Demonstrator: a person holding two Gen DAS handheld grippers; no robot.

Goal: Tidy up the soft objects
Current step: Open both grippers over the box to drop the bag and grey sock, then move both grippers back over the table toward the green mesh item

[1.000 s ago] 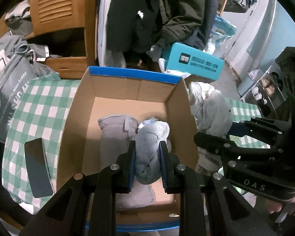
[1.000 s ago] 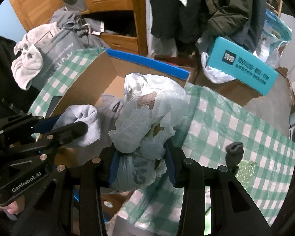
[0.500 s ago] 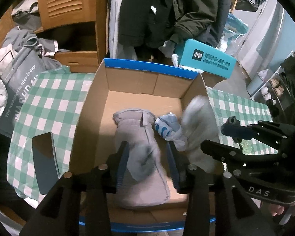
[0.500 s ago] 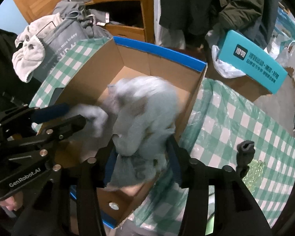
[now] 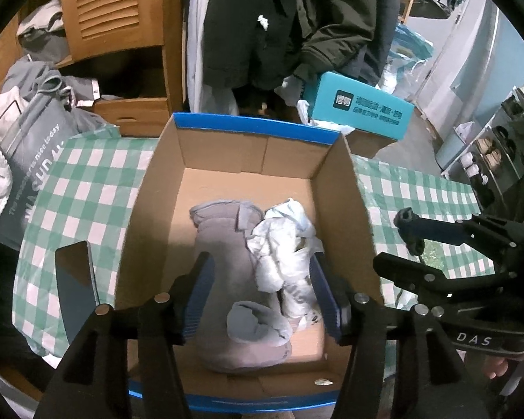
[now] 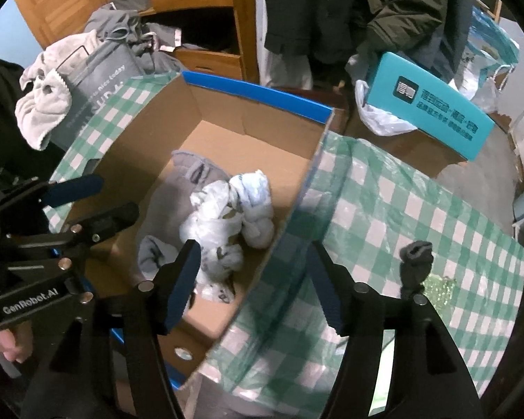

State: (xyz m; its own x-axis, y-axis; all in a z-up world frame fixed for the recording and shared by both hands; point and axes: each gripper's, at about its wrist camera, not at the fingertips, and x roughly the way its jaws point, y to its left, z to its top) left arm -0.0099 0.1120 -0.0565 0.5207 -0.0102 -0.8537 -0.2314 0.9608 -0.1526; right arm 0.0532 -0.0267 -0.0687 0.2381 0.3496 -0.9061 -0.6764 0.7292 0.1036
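The left claw (image 5: 262, 293) is held with its fingers spread apart and nothing between them, directly above the near half of the cardboard box (image 5: 153, 209); that pose is judged to suit a release into the box, since the soft things lie right beneath it. The right claw (image 6: 255, 279) is likewise spread wide and empty, poised over the box's right wall, one finger inside the box line and the other over the checked cloth of the counter (image 6: 401, 209). Inside the box, a grey garment (image 5: 223, 255) is laid along the floor, reaching toward the near wall. A rolled grey sock (image 5: 255, 324) is seen resting on its near end. A crumpled white plastic bag (image 5: 283, 244) lies touching the garment on the side toward the box's right wall. The far half of the box floor is bare cardboard. Outside the box, to its right on the counter, a dark sock (image 6: 415, 258) is seen standing beside a glittery green patch; it is judged to be the next soft item to be gathered. Beyond the box's far wall a teal carton (image 5: 359, 108) rests on another carton.
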